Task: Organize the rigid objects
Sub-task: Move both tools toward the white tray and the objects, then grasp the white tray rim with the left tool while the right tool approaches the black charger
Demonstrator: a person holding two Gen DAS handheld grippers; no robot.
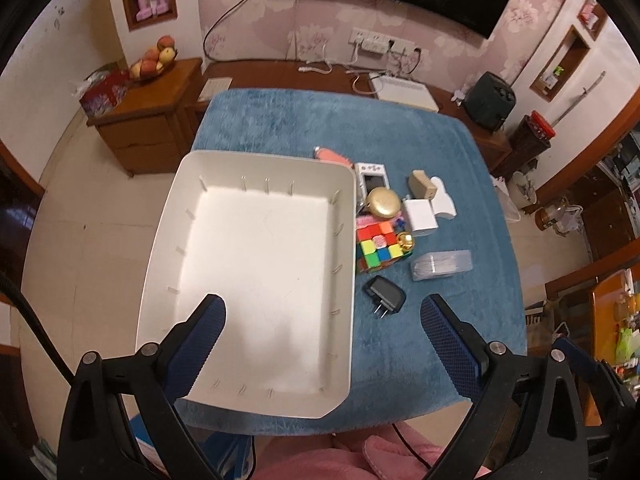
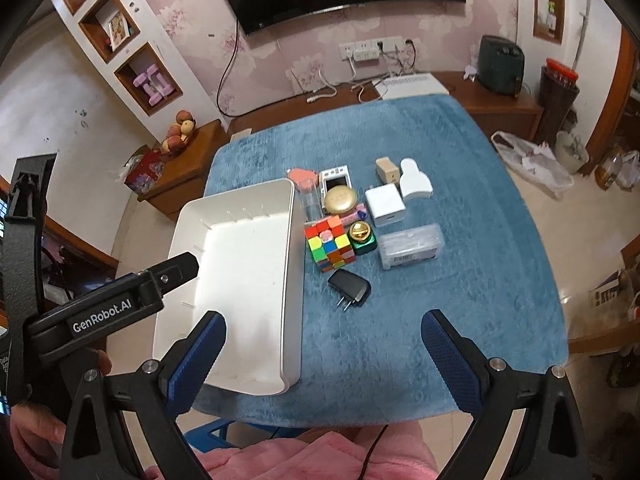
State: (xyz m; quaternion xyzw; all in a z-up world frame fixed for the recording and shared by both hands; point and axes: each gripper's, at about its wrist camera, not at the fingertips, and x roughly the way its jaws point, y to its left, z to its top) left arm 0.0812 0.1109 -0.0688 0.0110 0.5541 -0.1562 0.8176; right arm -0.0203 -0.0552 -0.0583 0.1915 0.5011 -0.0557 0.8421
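An empty white tray (image 1: 256, 264) (image 2: 244, 264) sits on the left of a blue-covered table. To its right lie a colour cube (image 1: 378, 248) (image 2: 330, 246), a black plug adapter (image 1: 384, 294) (image 2: 349, 285), a gold round case (image 1: 383, 201) (image 2: 340, 199), a white charger (image 1: 419, 216) (image 2: 385, 204), a clear plastic box (image 1: 442, 265) (image 2: 411, 245), a gold bell (image 2: 361, 235) and a small white device (image 1: 371, 178). My left gripper (image 1: 322, 312) is open above the tray's near right edge; it also shows in the right wrist view (image 2: 182, 266). My right gripper (image 2: 322, 328) is open and empty above the table's near side.
A tan block (image 2: 387, 170) and a white holder (image 2: 415, 181) lie at the back of the group, with a pink item (image 2: 301, 175) behind the tray. The blue cloth (image 2: 460, 320) is bare at the near right. A wooden cabinet with fruit (image 1: 160, 60) stands far left.
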